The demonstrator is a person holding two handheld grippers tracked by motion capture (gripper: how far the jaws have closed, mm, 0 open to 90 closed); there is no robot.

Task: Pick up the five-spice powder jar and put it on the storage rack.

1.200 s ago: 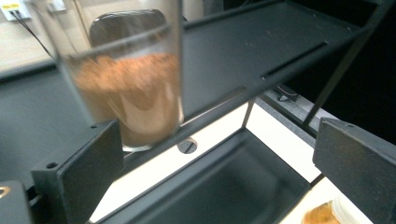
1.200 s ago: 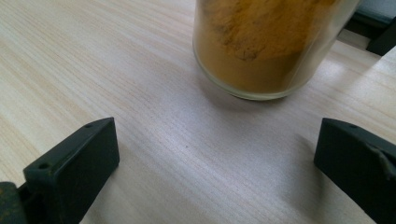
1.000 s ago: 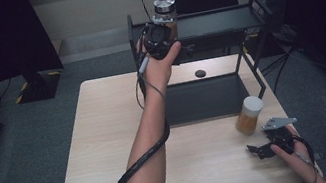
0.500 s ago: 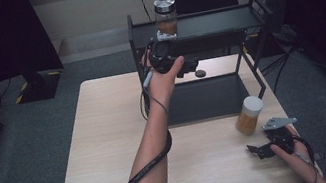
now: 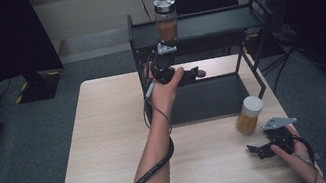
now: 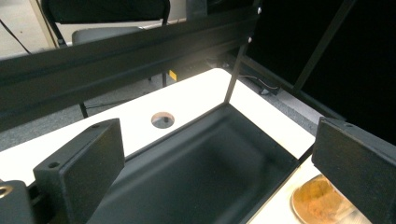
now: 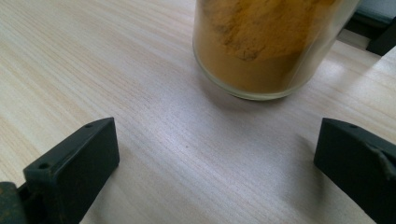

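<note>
High view: right gripper (image 5: 261, 148) lying near table edge, jaws spread, empty, facing white-lidded jar (image 5: 249, 115) of orange powder just ahead, not yet grasped. Farther off, left gripper (image 5: 187, 76) hovering over rack's lower tray (image 5: 208, 99), jaws apart, empty. Silver-lidded jar (image 5: 166, 18), brown contents, standing on top shelf (image 5: 210, 23): placed.
</note>
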